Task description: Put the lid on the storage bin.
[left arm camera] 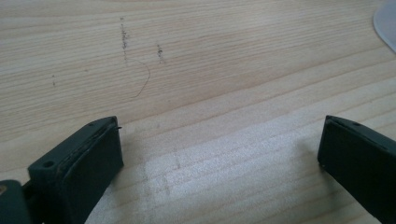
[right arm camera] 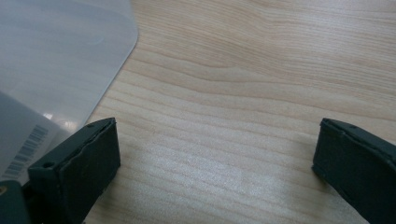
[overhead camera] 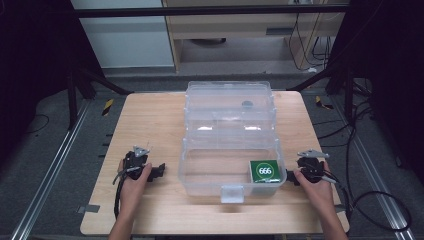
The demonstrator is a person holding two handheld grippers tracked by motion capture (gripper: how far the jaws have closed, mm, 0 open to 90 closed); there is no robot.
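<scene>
I look down on a light wooden surface (overhead camera: 150,120) with a big clear plastic box (overhead camera: 230,137) in the middle. Its lid is flipped open toward the far side, and a small clear latch hangs on the near wall. Inside the box, in the near right corner, lies a green card (overhead camera: 264,171) with a white ring and "666" on it. A small dark round thing (overhead camera: 247,104) sits in the far part, on the open lid. My left claw (overhead camera: 159,171) rests on the surface just left of the box, apart from it, held by my left hand (overhead camera: 134,182). My right claw (overhead camera: 291,176) sits close against the right side of the box, near the corner with the green card, held by my right hand (overhead camera: 315,184). In the left gripper view, the two black jaws of the left claw (left arm camera: 219,144) are spread wide with only bare wood between them, and some thin pencil marks (left arm camera: 135,60) show on the wood farther off. In the right gripper view, the right claw (right arm camera: 217,144) is spread wide too, with nothing between its jaws. The rounded corner of the clear box (right arm camera: 60,56) shows at the upper left there, and a barcode sticker (right arm camera: 25,149) sits on the box just beside the left jaw.
</scene>
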